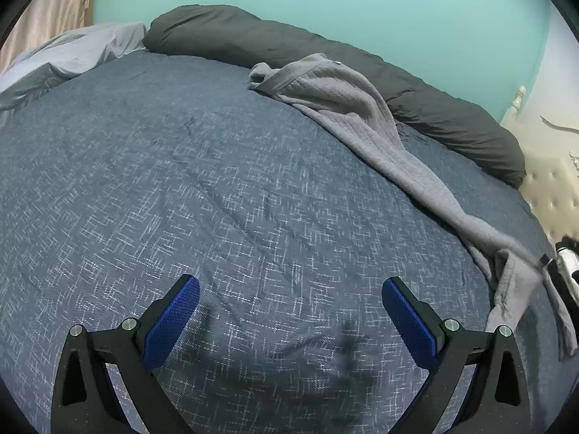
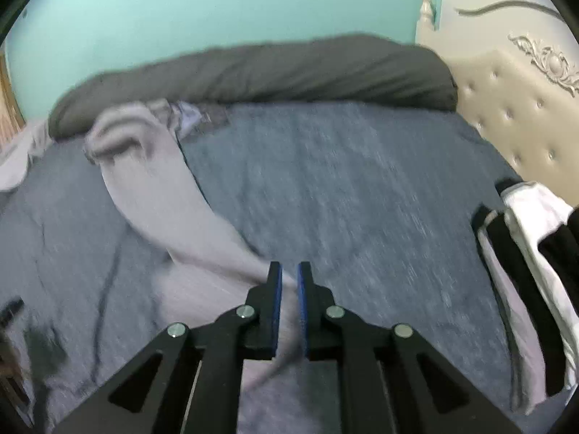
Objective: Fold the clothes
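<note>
Between right gripper [image 2: 289, 282] fingers, grey garment [image 2: 152, 181] pinched

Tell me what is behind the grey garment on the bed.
Behind the grey garment lies a long dark pillow against the turquoise wall. The garment's top end rests on it, covering that stretch.

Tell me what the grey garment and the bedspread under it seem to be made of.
Grey garment: looks like soft knit, perhaps fleece or quilted jersey; matte, with stitched ribs and limp folds. Bedspread: seems a woven fabric, navy with pale crosshatch threads, matte and lightly creased. The exact fibre of either cannot be told.
</note>
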The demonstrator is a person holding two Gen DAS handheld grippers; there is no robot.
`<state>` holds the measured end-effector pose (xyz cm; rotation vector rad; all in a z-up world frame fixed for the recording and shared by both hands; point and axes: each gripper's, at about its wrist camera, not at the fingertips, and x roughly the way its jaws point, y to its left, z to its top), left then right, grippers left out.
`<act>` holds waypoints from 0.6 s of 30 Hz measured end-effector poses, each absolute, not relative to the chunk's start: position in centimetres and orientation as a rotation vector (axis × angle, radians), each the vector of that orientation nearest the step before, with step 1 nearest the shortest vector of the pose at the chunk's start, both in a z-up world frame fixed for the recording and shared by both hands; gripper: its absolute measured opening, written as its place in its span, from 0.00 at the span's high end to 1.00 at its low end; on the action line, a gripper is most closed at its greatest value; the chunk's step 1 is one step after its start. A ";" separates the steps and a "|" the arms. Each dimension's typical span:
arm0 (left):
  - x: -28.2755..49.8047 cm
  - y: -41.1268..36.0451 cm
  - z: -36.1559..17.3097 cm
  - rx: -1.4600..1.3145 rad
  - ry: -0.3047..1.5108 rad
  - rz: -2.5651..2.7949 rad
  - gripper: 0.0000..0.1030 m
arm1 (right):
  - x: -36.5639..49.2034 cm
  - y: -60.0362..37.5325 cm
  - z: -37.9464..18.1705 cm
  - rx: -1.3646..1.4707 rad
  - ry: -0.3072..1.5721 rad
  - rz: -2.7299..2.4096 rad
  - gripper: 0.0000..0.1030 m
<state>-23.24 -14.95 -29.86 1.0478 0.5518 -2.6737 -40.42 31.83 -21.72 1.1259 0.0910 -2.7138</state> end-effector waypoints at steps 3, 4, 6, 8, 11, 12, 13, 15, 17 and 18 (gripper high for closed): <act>-23.2 -15.1 -29.8 1.044 0.548 -2.672 0.00 | -41.9 27.8 -21.9 1.095 0.092 -2.646 0.66; -23.2 -15.1 -29.8 1.041 0.548 -2.672 0.00 | -42.3 26.4 -22.2 1.100 0.089 -2.613 0.64; -23.3 -15.3 -29.9 1.039 0.552 -2.669 0.00 | -43.2 23.2 -23.2 1.113 0.102 -2.549 0.58; -23.3 -15.5 -30.0 1.042 0.553 -2.663 0.00 | -44.1 19.3 -24.7 1.121 0.166 -2.479 0.51; -23.3 -16.1 -30.2 1.041 0.566 -2.648 0.00 | -44.9 13.6 -27.0 1.122 0.291 -2.404 0.49; -23.3 -16.3 -30.2 1.040 0.573 -2.644 0.00 | -45.1 12.1 -27.7 1.123 0.319 -2.393 0.49; -23.2 -16.5 -30.3 1.040 0.581 -2.639 0.00 | -45.4 10.8 -28.3 1.124 0.349 -2.388 0.49; -23.2 -17.0 -30.4 1.040 0.593 -2.630 0.00 | -46.1 8.3 -29.6 1.126 0.406 -2.381 0.49; -23.2 -17.3 -30.5 1.040 0.600 -2.622 0.00 | -46.8 6.6 -30.5 1.137 0.433 -2.378 0.49; -23.2 -17.6 -30.6 1.040 0.607 -2.617 0.00 | -47.3 5.9 -30.9 1.143 0.435 -2.376 0.49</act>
